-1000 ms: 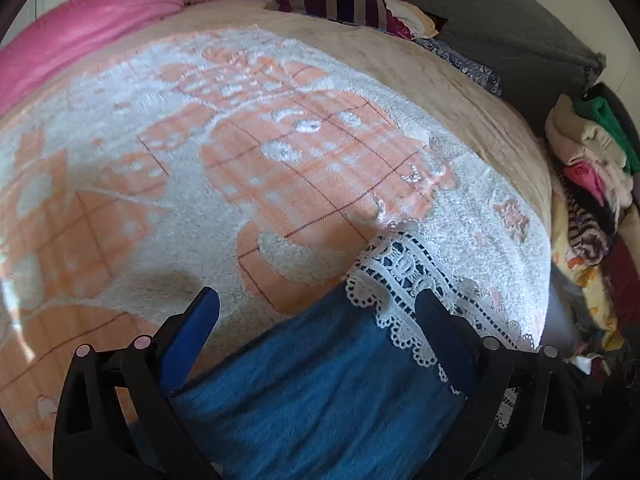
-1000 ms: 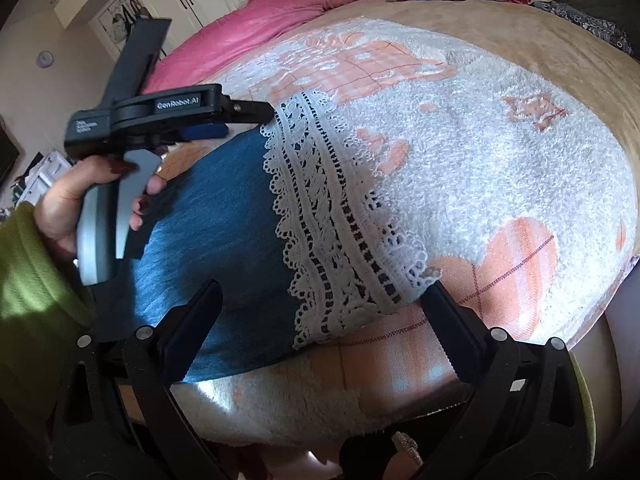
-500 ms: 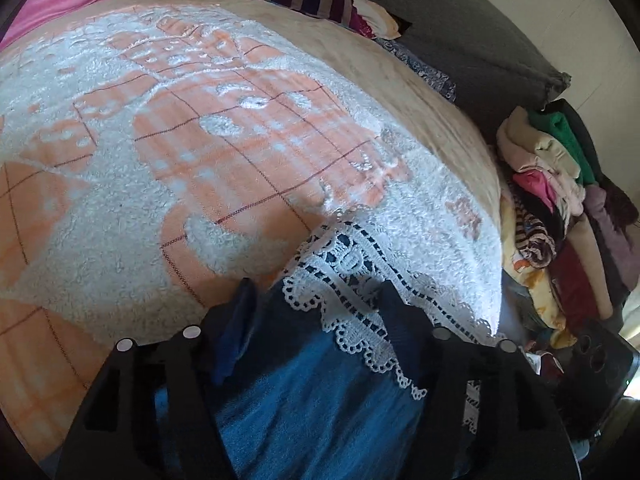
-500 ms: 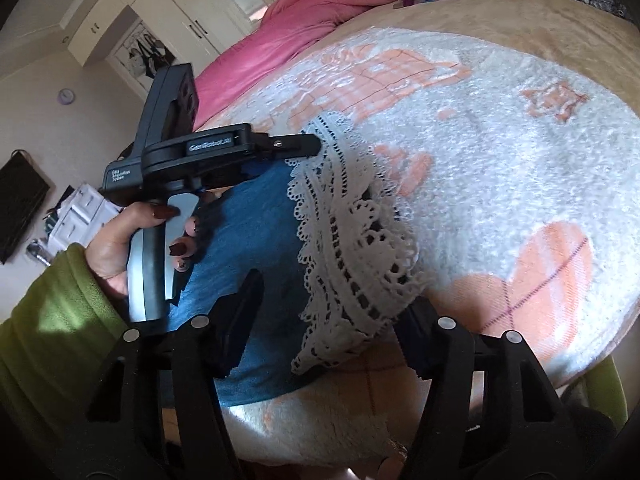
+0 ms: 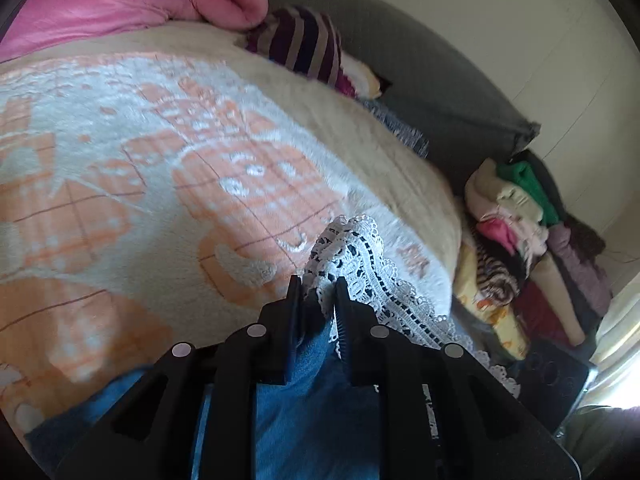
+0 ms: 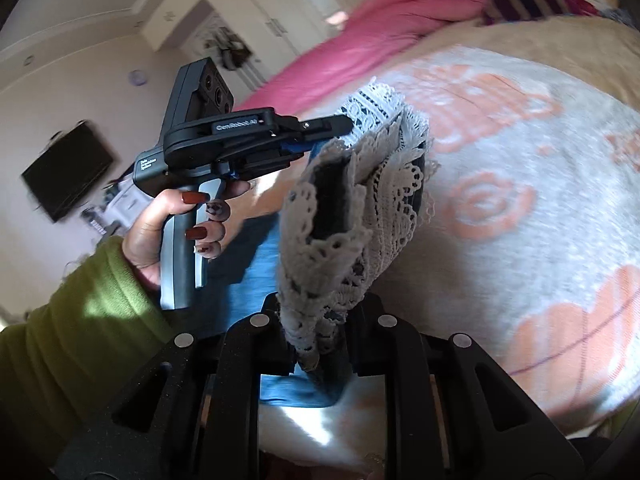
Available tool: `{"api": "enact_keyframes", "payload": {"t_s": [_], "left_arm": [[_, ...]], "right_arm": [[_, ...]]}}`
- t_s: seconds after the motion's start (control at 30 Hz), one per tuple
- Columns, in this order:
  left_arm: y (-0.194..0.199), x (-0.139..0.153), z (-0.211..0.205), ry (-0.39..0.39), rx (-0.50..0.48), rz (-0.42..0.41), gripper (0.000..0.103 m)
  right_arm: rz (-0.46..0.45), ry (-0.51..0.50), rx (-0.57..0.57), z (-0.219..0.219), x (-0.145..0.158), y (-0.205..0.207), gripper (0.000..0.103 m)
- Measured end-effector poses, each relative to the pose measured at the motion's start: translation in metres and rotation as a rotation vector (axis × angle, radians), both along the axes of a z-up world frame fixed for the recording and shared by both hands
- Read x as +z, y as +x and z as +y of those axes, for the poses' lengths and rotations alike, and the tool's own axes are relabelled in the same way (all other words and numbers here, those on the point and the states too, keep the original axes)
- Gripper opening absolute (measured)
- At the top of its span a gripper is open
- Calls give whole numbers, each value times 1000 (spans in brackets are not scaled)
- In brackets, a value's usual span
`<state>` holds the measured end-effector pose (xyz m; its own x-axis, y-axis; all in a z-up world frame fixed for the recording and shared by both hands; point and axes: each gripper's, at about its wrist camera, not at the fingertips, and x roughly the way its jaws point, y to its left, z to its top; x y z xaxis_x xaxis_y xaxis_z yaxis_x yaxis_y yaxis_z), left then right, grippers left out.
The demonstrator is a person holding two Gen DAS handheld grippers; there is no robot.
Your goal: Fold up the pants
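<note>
Gripping the blue denim pants (image 5: 304,408) at their white lace-trimmed hem (image 5: 360,256), left gripper (image 5: 316,292) has its jaws clamped on lace and denim; right gripper (image 6: 316,344) likewise has its jaws pinched on bunched lace hem (image 6: 360,208), raised off the white-and-orange fleece blanket (image 6: 540,200); remaining denim lies on the blanket beneath; left hand (image 6: 180,220) with dark red nails holds the gripper handle.
</note>
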<state>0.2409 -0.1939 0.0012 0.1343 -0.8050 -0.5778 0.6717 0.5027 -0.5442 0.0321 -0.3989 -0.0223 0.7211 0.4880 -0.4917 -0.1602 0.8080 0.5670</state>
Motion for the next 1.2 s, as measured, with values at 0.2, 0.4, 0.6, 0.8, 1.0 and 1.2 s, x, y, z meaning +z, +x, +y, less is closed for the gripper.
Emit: {"api": "enact_keyframes", "payload": {"t_s": [0.2,0.4,0.6,0.8,1.0,1.2], "left_arm": [[-13,20,76,-62,89,-16,16],[-23,-13,145,-4,236,76,18],[-27,-30,200,-79,388,177,39],[-21,-39,223,-207,395,319,69],[-22,-52,214,-162,404,358,68],[-29,-43,207,-135,407,306,19]], "right_arm": [[-133,-129,215,67,39,5,12],[-132,-421,419,155,17,12,16],[-146,-635,476,192,-15,-4,25],[-250,-779,450,205,-15,-18,33],[-301,-826,442,216,-11,-27,35],[-264,-826,488,222,-13,-36,10]]}}
